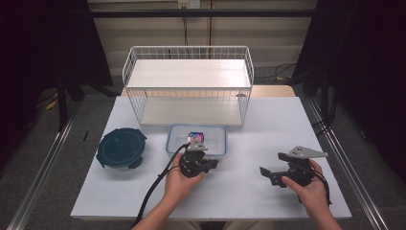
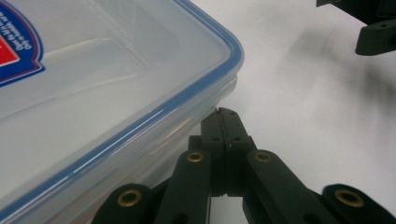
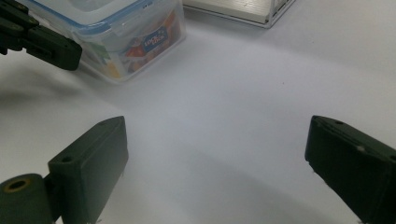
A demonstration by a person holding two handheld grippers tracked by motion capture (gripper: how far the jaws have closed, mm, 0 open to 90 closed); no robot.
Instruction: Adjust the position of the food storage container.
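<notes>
Grippers, two — I am holding the left gripper [image 2: 223, 116] clenched, jaws pressed together with nothing between them, tips sitting just beside the corner of the clear blue-rimmed container [image 2: 116, 93], which is resting on the white table [image 1: 268, 124] in front of the wire basket [image 1: 187, 86]. I am keeping the right gripper [image 3: 215, 158] released — jaws spread wide over bare table, holding nothing.
</notes>
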